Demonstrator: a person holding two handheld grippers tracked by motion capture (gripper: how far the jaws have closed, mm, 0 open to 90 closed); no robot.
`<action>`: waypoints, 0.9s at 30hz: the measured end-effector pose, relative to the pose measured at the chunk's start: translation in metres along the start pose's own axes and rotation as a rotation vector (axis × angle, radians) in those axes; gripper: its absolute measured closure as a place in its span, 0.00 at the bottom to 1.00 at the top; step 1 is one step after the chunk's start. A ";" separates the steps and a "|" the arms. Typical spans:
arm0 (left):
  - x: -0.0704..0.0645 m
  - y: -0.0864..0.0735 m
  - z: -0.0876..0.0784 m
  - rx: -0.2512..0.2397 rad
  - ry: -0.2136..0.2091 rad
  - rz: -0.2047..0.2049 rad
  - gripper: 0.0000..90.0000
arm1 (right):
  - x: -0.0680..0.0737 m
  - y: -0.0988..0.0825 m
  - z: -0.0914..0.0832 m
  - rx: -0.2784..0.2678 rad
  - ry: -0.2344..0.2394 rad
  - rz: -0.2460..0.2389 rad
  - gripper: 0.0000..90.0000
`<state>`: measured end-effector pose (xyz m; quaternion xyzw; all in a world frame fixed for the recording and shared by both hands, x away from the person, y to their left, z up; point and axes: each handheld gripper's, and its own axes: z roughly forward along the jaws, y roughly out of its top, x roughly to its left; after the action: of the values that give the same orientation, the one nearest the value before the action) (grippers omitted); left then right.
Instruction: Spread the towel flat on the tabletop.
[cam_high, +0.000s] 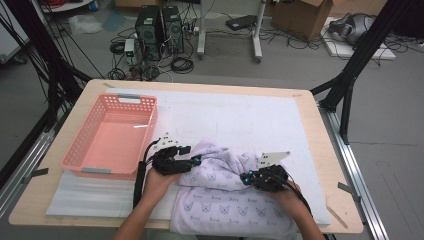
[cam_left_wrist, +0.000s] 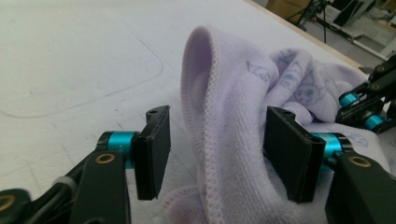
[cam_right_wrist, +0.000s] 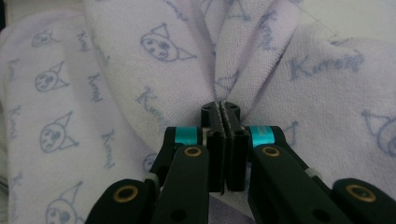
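My left gripper (cam_left_wrist: 212, 154) stands with its jaws apart, a raised fold of the lilac terry towel printed with little cat faces (cam_left_wrist: 224, 116) loose between them, the far pad touching it. My right gripper (cam_right_wrist: 225, 140), just beyond across the bunched cloth, is clamped tight on a pinch of the towel. The towel's long axis runs from one gripper to the other, so the right hand, already gripping, leads the next pull, I judge.

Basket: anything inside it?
The basket looks empty in the high view: bare pink floor, nothing lying in it. Its near wall hides a thin strip of floor just behind it. The towel lies outside it on the white mat.
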<state>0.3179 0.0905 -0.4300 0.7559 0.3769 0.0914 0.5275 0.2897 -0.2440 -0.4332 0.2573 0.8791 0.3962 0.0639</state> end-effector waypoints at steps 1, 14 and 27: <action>-0.001 -0.001 0.001 0.015 -0.007 0.013 0.53 | -0.001 0.000 -0.001 -0.002 0.007 0.008 0.99; -0.012 -0.004 0.004 0.036 0.012 0.122 0.90 | -0.066 0.041 -0.019 -0.119 -0.182 0.212 0.68; -0.012 -0.001 -0.002 -0.019 0.051 0.133 0.90 | -0.068 0.046 0.018 0.077 -0.090 0.123 0.93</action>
<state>0.3081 0.0843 -0.4271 0.7716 0.3382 0.1493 0.5177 0.3725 -0.2403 -0.4179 0.3305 0.8724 0.3536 0.0689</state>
